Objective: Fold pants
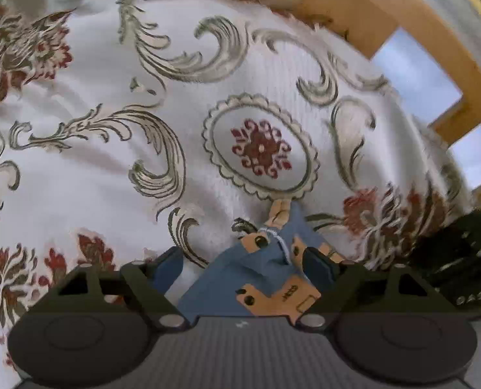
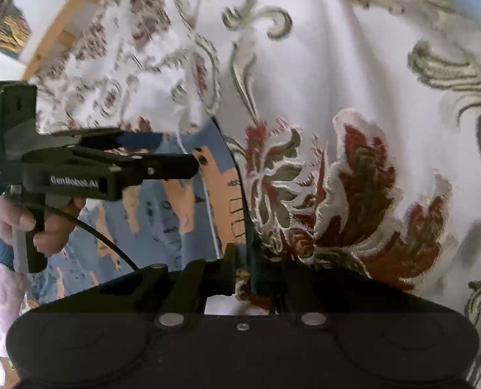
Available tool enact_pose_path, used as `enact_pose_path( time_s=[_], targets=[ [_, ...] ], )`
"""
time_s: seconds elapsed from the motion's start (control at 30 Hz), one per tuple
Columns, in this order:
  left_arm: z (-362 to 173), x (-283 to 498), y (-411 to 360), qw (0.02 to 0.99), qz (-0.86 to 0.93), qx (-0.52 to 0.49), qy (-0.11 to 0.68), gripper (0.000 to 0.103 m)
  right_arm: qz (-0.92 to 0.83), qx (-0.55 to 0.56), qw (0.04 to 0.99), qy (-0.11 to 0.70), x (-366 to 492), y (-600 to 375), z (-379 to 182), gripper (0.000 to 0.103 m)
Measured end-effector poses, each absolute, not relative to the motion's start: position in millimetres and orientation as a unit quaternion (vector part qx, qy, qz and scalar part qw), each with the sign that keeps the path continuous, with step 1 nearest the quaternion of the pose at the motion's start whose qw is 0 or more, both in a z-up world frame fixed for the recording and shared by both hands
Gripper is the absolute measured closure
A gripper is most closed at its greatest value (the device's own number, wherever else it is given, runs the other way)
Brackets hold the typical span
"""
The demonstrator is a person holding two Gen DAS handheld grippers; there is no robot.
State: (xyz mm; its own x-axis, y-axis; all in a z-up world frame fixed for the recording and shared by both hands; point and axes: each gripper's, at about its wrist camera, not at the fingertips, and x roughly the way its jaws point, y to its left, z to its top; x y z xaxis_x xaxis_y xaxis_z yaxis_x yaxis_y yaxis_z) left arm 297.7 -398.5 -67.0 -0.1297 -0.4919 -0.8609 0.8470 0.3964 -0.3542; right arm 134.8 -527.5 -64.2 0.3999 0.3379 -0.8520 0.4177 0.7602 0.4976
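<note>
The pants (image 1: 259, 278) are blue with orange-tan patches and a pale cord along one seam. They lie on a white embroidered cloth (image 1: 78, 168) that covers the surface beneath; whether that surface is a tabletop or a bed cannot be told.

Taking the pants as landmark:

- Left hand-held gripper (image 1: 245, 264): directly over the garment, its camera looking forward along the fabric. The two fingers stand well apart. The right finger touches a raised fold of the pants; the left finger sits just beside the garment's edge, over the cloth. The jaws are spread and nothing is clamped between them.
- Right hand-held gripper (image 2: 245, 270): at the pants' dark-trimmed edge. The jaws stand close together on that edge. Motion blur and the dark gripper body hide the contact, so a grasp on the hem is probable but not confirmed.
- A hand (image 2: 36, 223) in a blue cuff holds the left unit's handle over the pants in the right wrist view.

Governing relation: in the left wrist view the garment narrows away from the gripper, so its long axis runs forward along the fingers. The left unit is nearer the bulk of the fabric and is placed to close on the raised fold.

A wooden frame (image 1: 386, 16) lies beyond the cloth's far edge.
</note>
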Motion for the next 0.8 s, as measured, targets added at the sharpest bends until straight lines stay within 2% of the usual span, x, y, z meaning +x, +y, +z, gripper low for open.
enact_pose_path(
  time_s=[0.3,0.53,0.8],
  targets=[
    [-32.0,304.4,-351.5,0.651,-0.53,0.088,0.536,0.019,-0.021,0.31,0.817,0.486,127.0,-505.2,-25.2,0.096],
    [-21.4,297.8,-292.3,0.641,-0.543,0.007,0.542,0.019,0.041,0.124,0.885,0.447,138.6,-406.2,14.8,0.097],
    [-36.7,302.9,-185.7,0.654,-0.514,-0.079,0.549,0.016,0.119,-0.125,0.894,0.413,140.1,-255.5,-8.2,0.097]
  ],
)
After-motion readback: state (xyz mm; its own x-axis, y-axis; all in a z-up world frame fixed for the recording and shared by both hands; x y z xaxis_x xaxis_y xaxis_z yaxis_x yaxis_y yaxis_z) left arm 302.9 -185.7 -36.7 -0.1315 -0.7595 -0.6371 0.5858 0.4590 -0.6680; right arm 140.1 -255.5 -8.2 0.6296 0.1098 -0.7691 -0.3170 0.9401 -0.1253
